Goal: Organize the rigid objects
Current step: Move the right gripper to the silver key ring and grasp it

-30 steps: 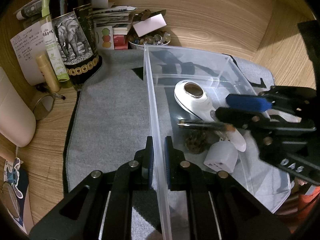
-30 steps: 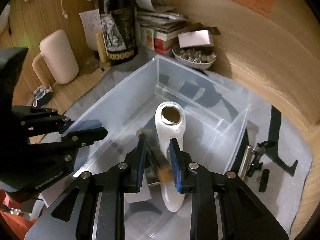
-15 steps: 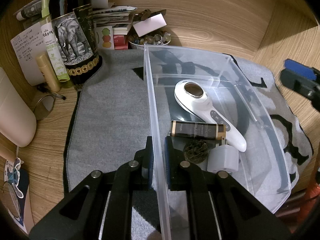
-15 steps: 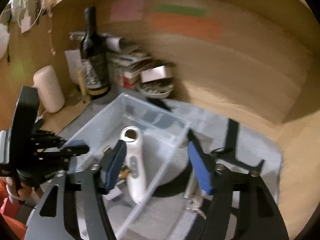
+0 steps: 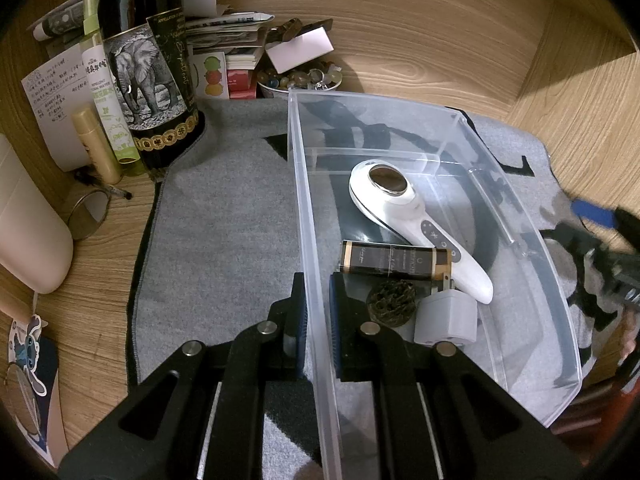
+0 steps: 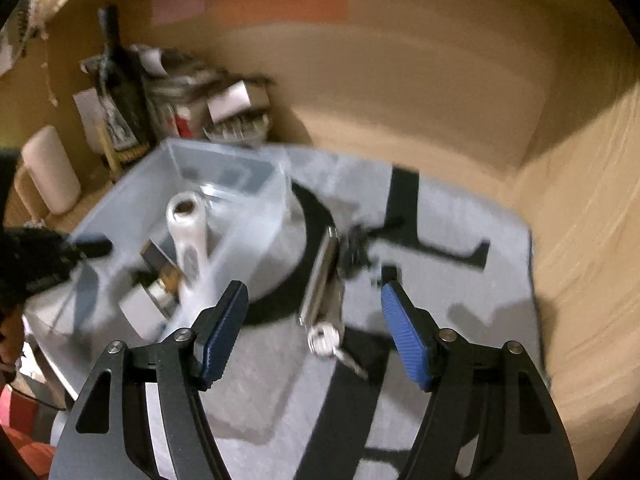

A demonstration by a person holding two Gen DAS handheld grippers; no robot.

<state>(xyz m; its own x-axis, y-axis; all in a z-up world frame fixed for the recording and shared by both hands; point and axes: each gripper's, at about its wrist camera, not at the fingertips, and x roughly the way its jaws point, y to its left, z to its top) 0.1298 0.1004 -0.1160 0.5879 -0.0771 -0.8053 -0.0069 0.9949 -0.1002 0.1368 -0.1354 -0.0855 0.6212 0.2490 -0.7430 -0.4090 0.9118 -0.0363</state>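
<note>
My left gripper [image 5: 316,292] is shut on the near left wall of the clear plastic bin [image 5: 304,184]. In the bin lie a white handheld device [image 5: 404,216], a black and gold box [image 5: 392,258], a dark round ball [image 5: 390,300] and a pale plug adapter [image 5: 446,320]. My right gripper [image 6: 312,284] stands open over the grey mat [image 6: 460,240] to the right of the bin [image 6: 224,176], with nothing held. Ahead of its fingers, on the mat, lies a silver metal tool [image 6: 324,272] with a ring and key [image 6: 324,338]; a small black object [image 6: 354,250] lies beside it.
A dark bottle with an elephant label [image 5: 148,64], a green spray bottle [image 5: 104,80], stacked books [image 5: 228,40] and a bowl of beads [image 5: 300,78] crowd the back left. A beige cylinder [image 5: 24,232] lies at the far left. Wooden walls close the back and right.
The right gripper opened and left the black and gold box lying in the bin. It then swung right, out over the mat. The left gripper kept its grip on the bin wall.
</note>
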